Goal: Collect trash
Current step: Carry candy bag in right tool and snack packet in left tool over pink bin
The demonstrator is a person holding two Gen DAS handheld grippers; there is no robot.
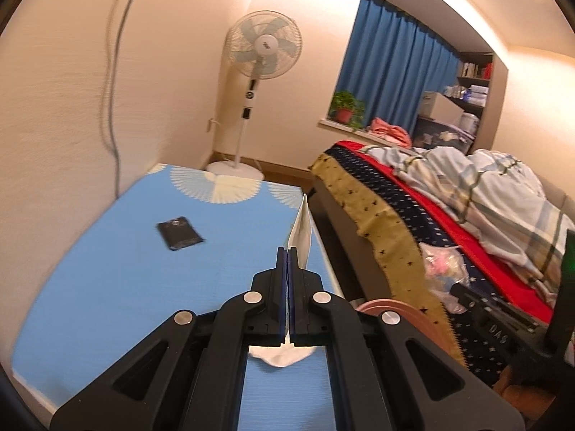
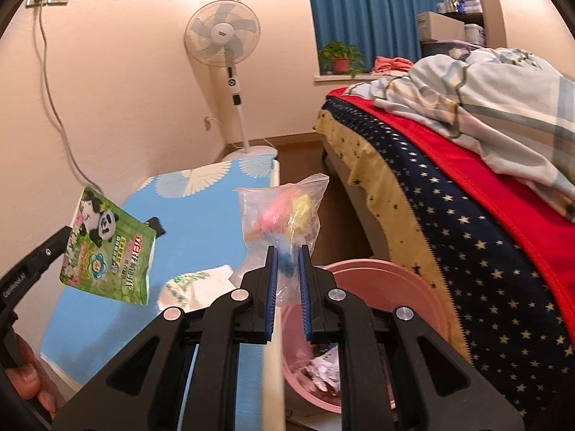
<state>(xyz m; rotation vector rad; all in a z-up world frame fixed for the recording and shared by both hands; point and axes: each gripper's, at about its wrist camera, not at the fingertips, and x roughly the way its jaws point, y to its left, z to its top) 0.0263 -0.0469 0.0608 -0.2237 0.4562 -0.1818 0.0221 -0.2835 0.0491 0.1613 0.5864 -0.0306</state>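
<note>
My left gripper (image 1: 287,251) is shut on a green panda snack packet, seen edge-on as a white sliver (image 1: 301,230) in the left wrist view and face-on (image 2: 107,248) in the right wrist view, held above the blue table (image 1: 107,269). My right gripper (image 2: 287,251) is shut on a clear plastic bag (image 2: 284,212) with pink and yellow bits inside, held near the table's right edge by the pink bin (image 2: 377,287). The bag also shows in the left wrist view (image 1: 444,269). The bin holds crumpled paper (image 2: 323,370). A black wrapper (image 1: 179,233) lies on the table.
A white crumpled wrapper (image 2: 194,283) lies on the table near its right edge. A bed (image 2: 467,215) with a starry cover stands to the right of the bin. A standing fan (image 2: 230,54) is in the far corner. A cable hangs down the left wall.
</note>
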